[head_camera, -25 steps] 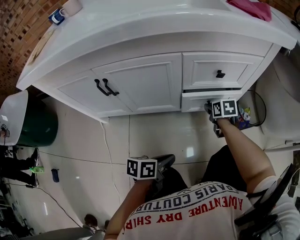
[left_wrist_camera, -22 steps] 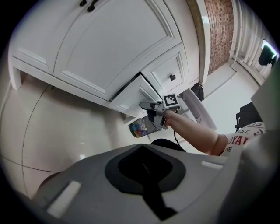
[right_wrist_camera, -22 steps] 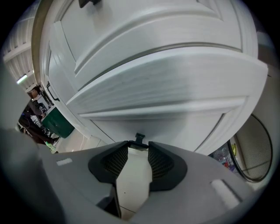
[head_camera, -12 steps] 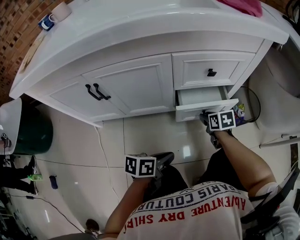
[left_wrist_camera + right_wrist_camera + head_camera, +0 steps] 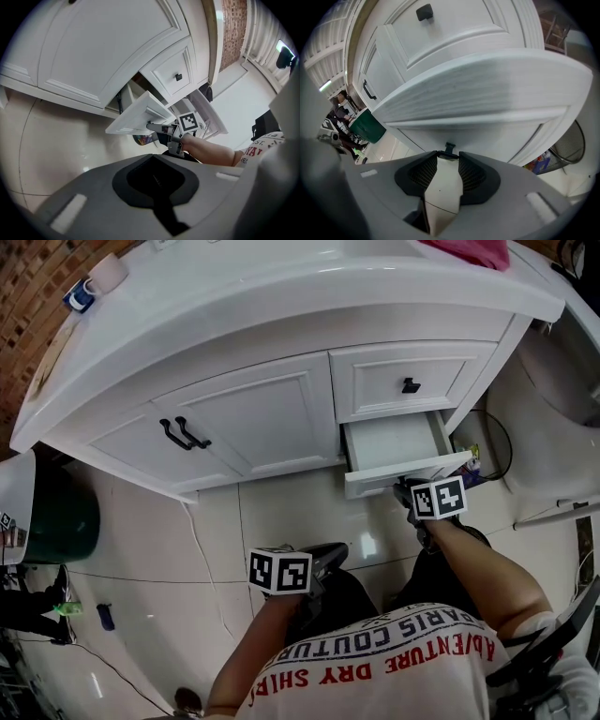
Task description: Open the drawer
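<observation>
Drawer [image 5: 394, 442] in question is the lower of two at the right end of a white vanity cabinet [image 5: 253, 418]. It stands partly pulled out, with its pale inside showing from above and its front panel hanging out over the tiled floor [image 5: 141, 521]. The upper drawer [image 5: 375, 381] above it is flush and closed.

The right claw [image 5: 449, 157] is clamped on the lower drawer's small black knob [image 5: 449, 148], which sits pinched right at the tips of the two pads. The left claw [image 5: 326, 559] is held low near the person's lap, well apart from the cabinet. Its jaws look to be together with nothing between them.

The pull seems well under way, with more travel probably left. Because the knob is small and held only at the tips, the grip should be firm. The pull should run straight back along the drawer's slides, level, without dipping or twisting the wrist, which could let the knob slip out. A slow, even draw would avoid racking the box sideways. Ease off near the end of travel so the drawer does not come off its runners. The person's own knees sit close in front, so room may run short.
</observation>
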`<action>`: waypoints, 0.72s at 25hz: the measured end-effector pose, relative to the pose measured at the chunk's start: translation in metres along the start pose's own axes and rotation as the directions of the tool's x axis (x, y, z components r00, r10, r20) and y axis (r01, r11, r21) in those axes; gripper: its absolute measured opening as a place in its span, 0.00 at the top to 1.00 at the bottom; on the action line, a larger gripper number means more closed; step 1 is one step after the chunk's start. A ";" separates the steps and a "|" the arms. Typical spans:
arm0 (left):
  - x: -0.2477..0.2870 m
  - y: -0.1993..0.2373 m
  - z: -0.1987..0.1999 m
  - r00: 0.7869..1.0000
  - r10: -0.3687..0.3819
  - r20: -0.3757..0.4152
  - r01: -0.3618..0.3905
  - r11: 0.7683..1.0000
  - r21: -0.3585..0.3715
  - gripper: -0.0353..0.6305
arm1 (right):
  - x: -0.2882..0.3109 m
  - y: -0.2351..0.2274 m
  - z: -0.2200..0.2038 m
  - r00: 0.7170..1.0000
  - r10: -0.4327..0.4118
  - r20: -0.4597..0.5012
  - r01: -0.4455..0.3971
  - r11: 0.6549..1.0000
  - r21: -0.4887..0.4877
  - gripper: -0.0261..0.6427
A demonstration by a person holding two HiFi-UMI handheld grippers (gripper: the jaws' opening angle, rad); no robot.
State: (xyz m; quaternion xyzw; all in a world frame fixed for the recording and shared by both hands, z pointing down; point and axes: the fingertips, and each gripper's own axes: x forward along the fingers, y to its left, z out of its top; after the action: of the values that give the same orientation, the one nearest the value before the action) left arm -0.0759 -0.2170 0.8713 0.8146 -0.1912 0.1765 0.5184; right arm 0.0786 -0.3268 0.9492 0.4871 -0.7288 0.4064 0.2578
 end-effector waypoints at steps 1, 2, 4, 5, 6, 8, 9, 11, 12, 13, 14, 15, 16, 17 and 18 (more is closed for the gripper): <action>0.000 -0.001 0.000 1.000 -0.002 -0.002 0.002 1.000 0.004 0.96 | -0.002 0.001 -0.004 1.000 0.000 -0.001 0.000 1.000 0.003 0.74; 0.001 -0.001 0.001 1.000 -0.004 -0.005 0.004 1.000 0.009 0.96 | -0.004 0.002 -0.008 1.000 -0.001 -0.003 0.001 1.000 0.006 0.74; 0.001 -0.003 0.003 1.000 -0.007 -0.009 0.007 1.000 0.021 0.96 | -0.010 0.005 -0.016 1.000 0.001 -0.006 -0.001 1.000 0.005 0.74; 0.001 -0.003 0.004 1.000 -0.007 -0.010 0.007 1.000 0.026 0.96 | -0.012 0.007 -0.020 1.000 0.004 -0.008 -0.004 1.000 0.004 0.74; 0.001 -0.003 0.004 1.000 -0.008 -0.010 0.009 1.000 0.029 0.96 | -0.015 0.008 -0.024 1.000 0.007 -0.012 -0.007 1.000 0.004 0.74; 0.002 -0.005 0.005 1.000 -0.013 -0.009 0.013 0.999 0.033 0.96 | -0.019 0.010 -0.032 1.000 0.014 -0.019 -0.014 1.000 0.006 0.74; 0.003 -0.006 0.005 1.000 -0.016 -0.010 0.016 0.999 0.035 0.96 | -0.021 0.011 -0.035 1.000 0.016 -0.019 -0.016 1.000 0.010 0.74; 0.004 -0.007 0.005 1.000 -0.021 -0.011 0.021 0.999 0.037 0.96 | -0.026 0.013 -0.041 1.000 0.017 -0.018 -0.017 1.000 0.018 0.74; 0.004 -0.007 0.006 1.000 -0.022 -0.011 0.023 0.999 0.036 0.96 | -0.028 0.014 -0.043 1.000 0.017 -0.019 -0.017 1.000 0.018 0.74; 0.004 -0.007 0.006 1.000 -0.023 -0.011 0.024 0.999 0.035 0.96 | -0.030 0.015 -0.046 1.000 0.017 -0.020 -0.017 1.000 0.017 0.74; 0.004 -0.007 0.005 1.000 -0.024 -0.011 0.024 0.999 0.033 0.96 | -0.032 0.016 -0.049 1.000 0.018 -0.022 -0.018 1.000 0.015 0.74; 0.005 -0.006 0.005 1.000 -0.024 -0.012 0.024 0.999 0.031 0.96 | -0.033 0.017 -0.050 1.000 0.020 -0.023 -0.020 1.000 0.015 0.74; 0.005 -0.006 0.004 1.000 -0.024 -0.014 0.025 0.999 0.031 0.96 | -0.033 0.018 -0.051 0.999 0.022 -0.023 -0.022 1.000 0.017 0.74; 0.007 -0.006 0.004 1.000 -0.026 -0.015 0.026 0.999 0.031 0.96 | -0.033 0.018 -0.052 0.999 0.024 -0.024 -0.023 1.000 0.020 0.74; 0.008 -0.006 0.003 0.999 -0.028 -0.017 0.028 0.999 0.031 0.96 | -0.033 0.018 -0.052 0.999 0.026 -0.025 -0.025 0.999 0.024 0.75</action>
State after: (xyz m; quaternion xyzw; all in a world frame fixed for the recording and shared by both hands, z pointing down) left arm -0.0658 -0.2185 0.8688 0.8238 -0.1726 0.1790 0.5095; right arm 0.0742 -0.2631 0.9454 0.4756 -0.7267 0.4244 0.2563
